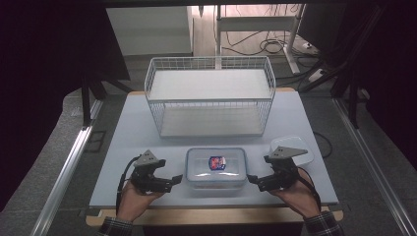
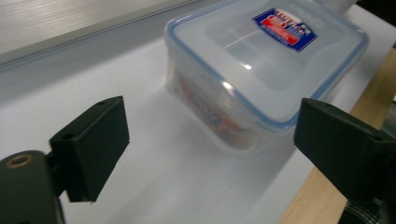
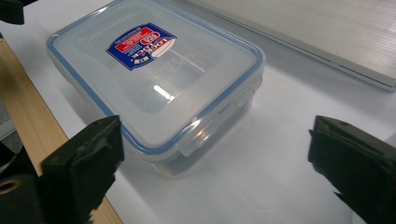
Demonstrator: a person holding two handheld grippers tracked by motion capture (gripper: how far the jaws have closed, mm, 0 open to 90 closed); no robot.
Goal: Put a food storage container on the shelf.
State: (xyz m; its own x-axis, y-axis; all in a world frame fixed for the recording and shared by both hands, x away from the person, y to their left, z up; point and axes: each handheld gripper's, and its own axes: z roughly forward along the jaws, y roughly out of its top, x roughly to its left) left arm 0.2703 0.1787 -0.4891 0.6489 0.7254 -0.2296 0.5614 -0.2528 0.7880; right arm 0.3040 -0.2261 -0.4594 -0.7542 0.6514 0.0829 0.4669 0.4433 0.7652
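A clear plastic food box [image 1: 216, 167] with a blue-rimmed lid and a red and blue label sits near the table's front edge, lid on. The same box [image 2: 261, 70] lies just ahead of the left jaws and the box [image 3: 156, 77] just ahead of the right jaws. My left gripper [image 1: 178, 181] rests to the box's left, jaws wide apart with nothing between them. My right gripper [image 1: 251, 179] rests to the box's right, jaws also wide apart and empty. In the left gripper view the gripper [image 2: 210, 144] points at the box's corner; the right gripper [image 3: 210, 158] does likewise.
A white wire basket shelf [image 1: 210, 96] stands at the back middle of the pale table [image 1: 123, 147]. A second clear container [image 1: 295, 147] sits at the right, behind my right gripper. The table's wooden front edge [image 1: 216, 216] runs close below both hands.
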